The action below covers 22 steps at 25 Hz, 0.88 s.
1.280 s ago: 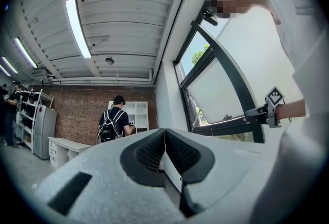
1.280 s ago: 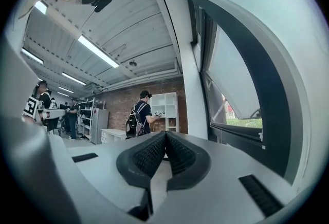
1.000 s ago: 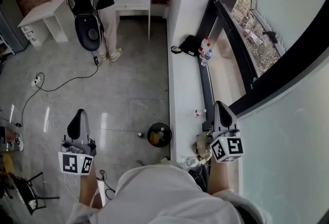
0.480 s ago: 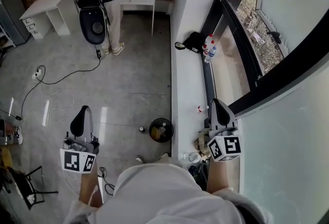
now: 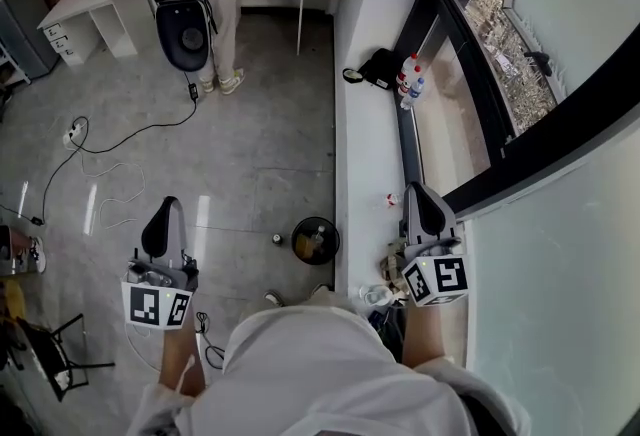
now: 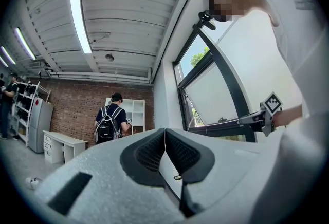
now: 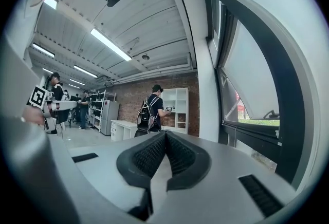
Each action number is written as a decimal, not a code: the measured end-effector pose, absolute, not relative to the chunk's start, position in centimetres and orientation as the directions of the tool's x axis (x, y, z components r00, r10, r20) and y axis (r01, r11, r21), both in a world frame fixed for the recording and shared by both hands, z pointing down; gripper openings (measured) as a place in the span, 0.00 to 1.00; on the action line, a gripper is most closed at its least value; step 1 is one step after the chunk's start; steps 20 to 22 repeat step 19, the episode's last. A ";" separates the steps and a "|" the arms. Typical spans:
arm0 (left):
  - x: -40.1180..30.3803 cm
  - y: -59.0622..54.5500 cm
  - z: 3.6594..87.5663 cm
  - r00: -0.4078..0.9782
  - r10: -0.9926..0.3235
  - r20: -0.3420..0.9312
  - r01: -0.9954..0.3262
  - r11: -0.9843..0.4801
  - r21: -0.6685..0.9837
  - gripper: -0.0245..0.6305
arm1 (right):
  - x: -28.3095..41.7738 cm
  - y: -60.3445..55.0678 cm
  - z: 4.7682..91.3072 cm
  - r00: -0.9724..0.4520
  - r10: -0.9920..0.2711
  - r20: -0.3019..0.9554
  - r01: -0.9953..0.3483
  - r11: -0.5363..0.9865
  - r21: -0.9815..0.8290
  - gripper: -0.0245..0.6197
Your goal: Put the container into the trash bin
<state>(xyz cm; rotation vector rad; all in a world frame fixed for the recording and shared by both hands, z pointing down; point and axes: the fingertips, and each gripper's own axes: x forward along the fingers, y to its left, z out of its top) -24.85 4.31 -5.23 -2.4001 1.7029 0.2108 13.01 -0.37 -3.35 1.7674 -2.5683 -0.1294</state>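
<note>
Jaws pressed together on nothing, left gripper point(image 5: 162, 222) and right gripper point(image 5: 427, 207) alike. Clear container point(image 5: 375, 296) sits on sill point(image 5: 362, 154) beside my right one (small, blurry). Trash bin point(image 5: 335, 242) on floor point(image 5: 250, 174) between holds litter: fits pre-pickup or post-drop, so I judge no further.

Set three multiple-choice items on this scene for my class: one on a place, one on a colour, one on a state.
1. The trash bin stands: A on the white desk; B on the floor beside the window ledge; C on a chair.
2. The trash bin is: A white; B red; C black.
3. The left gripper is: A wide open; B shut on a bottle; C shut, empty.
Answers: B, it sits on the floor by the ledge; C, it looks black all round; C, its pads meet with nothing between.
</note>
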 end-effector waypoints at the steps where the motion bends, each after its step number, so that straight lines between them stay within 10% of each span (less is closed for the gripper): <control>1: -24.8 4.2 -4.9 0.327 -0.919 -0.222 -0.945 -0.321 -0.062 0.06 | 13.2 -0.3 -3.3 -0.355 -0.934 -0.027 -0.932 0.352 0.080 0.04; 22: -19.7 1.2 -4.9 0.348 -0.906 -0.241 -0.937 -0.344 -0.064 0.06 | 17.0 -2.9 -2.6 -0.361 -0.931 -0.050 -0.931 0.357 0.079 0.04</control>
